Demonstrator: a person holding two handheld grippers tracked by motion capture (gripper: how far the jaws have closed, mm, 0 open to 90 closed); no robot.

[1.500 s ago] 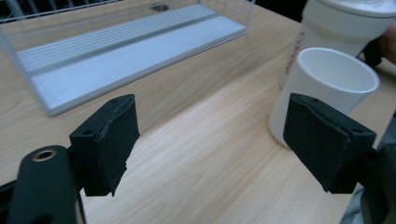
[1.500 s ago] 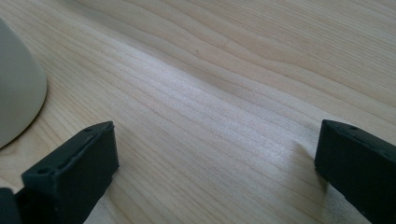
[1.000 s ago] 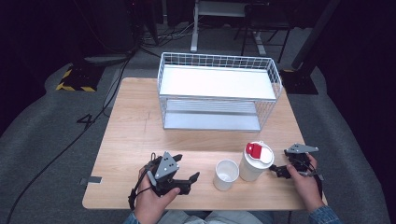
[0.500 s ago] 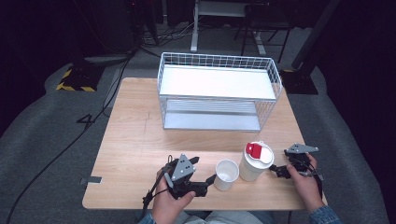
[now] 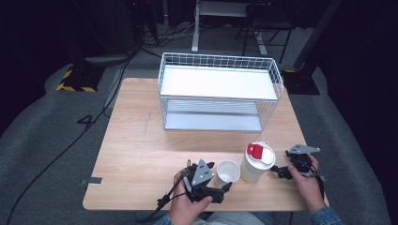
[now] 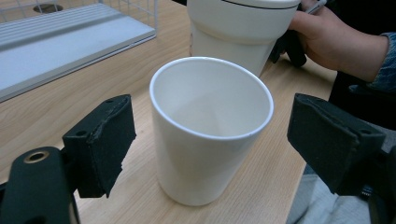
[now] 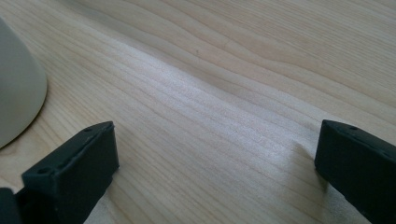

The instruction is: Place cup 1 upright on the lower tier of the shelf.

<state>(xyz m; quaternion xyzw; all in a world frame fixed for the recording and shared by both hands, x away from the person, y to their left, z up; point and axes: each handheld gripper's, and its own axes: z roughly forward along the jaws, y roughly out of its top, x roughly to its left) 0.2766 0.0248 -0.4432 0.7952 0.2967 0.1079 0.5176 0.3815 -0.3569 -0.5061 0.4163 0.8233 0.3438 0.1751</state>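
Small white open-topped paper cup (image 5: 228, 171) stood upright on the light wooden table (image 5: 141, 154), near the front edge, w/ the left gripper (image 5: 220, 190) at its 7 o'clock in the high view. In the left gripper view the cup (image 6: 210, 135) sat between the two black jaws; the jaws had just been opening, pads clear of the cup wall on both sides, so no grip. Tall white lidded cup w/ a red tab on top (image 5: 256, 161) stood at approx. 2 o'clock of the small cup, just beside it, prob. not touching. Right gripper (image 5: 278, 171) rested at that tall cup's 4 o'clock, jaws spread apart over bare wood, nothing between them. White wire basket rack (image 5: 220, 93) sat at 12 o'clock, well apart.
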